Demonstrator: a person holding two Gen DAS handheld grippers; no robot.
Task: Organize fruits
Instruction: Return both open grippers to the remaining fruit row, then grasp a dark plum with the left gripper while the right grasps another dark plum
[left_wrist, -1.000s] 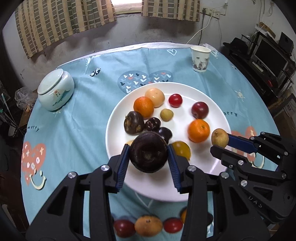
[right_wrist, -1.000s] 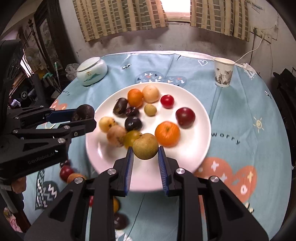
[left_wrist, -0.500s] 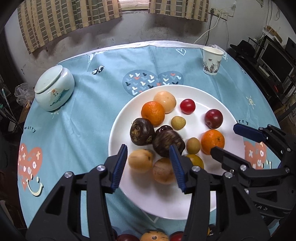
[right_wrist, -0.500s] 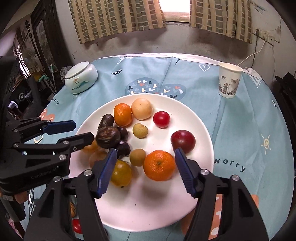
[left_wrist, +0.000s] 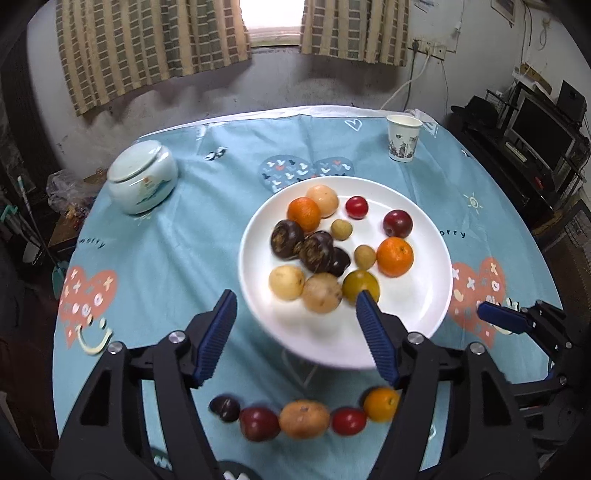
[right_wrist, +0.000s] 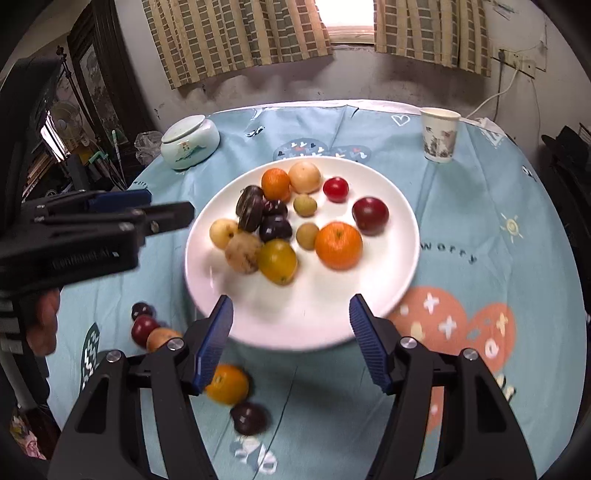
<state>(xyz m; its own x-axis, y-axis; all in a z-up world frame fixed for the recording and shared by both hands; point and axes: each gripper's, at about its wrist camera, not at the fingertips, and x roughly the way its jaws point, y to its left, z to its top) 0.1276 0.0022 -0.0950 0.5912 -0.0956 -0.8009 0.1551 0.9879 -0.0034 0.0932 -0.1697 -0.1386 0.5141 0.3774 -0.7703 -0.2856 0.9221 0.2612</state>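
A white plate (left_wrist: 436, 295) sits mid-desk on a blue patterned cloth, loaded with fruit. A second ago each pair of tongs gripped a fruit over this plate: the left a dark round fruit, the right a tan one. Both fruits now lie on the plate, the dark fruit (left_wrist: 316, 249) among the other dark ones near its middle, the tan fruit (left_wrist: 365, 256) just left of the big orange (left_wrist: 394, 252).

The left tongs (left_wrist: 293, 336) have pulled back over the plate's near rim, their jaws opening with nothing between them. The right tongs (right_wrist: 290, 339) hang at the same rim, moderately wide and empty.

In front of the plate, a row of loose fruit (left_wrist: 304, 419) still waits on the cloth. My guess is that those go next.
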